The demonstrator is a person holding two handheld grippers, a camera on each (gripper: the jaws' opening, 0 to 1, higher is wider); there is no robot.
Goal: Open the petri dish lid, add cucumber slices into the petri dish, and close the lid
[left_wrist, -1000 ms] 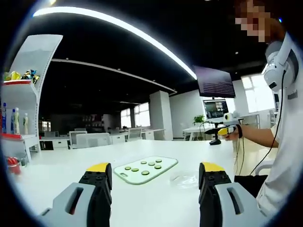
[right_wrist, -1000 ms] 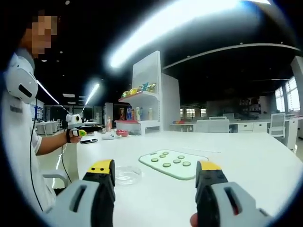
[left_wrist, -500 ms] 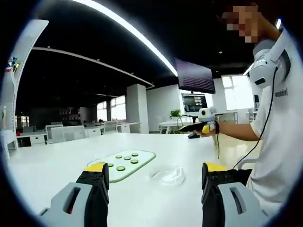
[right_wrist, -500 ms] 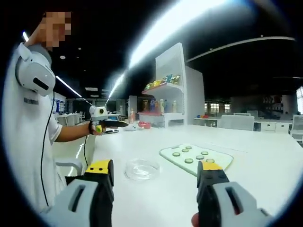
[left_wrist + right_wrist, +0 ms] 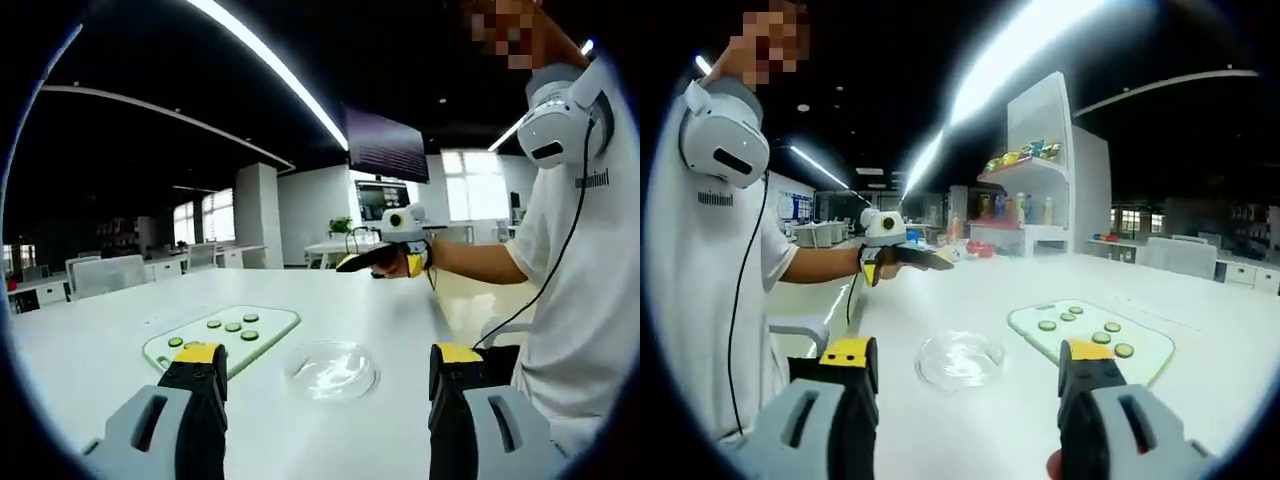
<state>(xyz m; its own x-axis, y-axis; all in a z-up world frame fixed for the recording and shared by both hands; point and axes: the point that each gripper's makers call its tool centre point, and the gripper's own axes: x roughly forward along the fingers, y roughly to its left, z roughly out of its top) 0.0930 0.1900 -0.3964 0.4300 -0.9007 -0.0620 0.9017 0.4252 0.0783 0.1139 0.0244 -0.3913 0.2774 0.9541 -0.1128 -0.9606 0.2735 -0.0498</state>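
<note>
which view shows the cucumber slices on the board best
The right gripper view: the round green cucumber slices lie spread on the pale rectangular board, only one near the jaw. In the left gripper view the slices look smaller, and that gripper's left jaw covers the board's near edge.

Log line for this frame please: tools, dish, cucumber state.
left tool open, empty | right tool open, empty | clear round petri dish lidded, untouched | green cucumber slices on pale rectangular cutting board | phase: approach

Surface: white table [image 5: 400, 320] [image 5: 970, 420] | On it: clear petri dish [image 5: 331, 369] [image 5: 960, 358], lid on | Just beside it — pale green cutting board [image 5: 222, 338] [image 5: 1092, 341] carrying cucumber slices [image 5: 232, 327] [image 5: 1102, 338] | Dish and board apart — not touching
</note>
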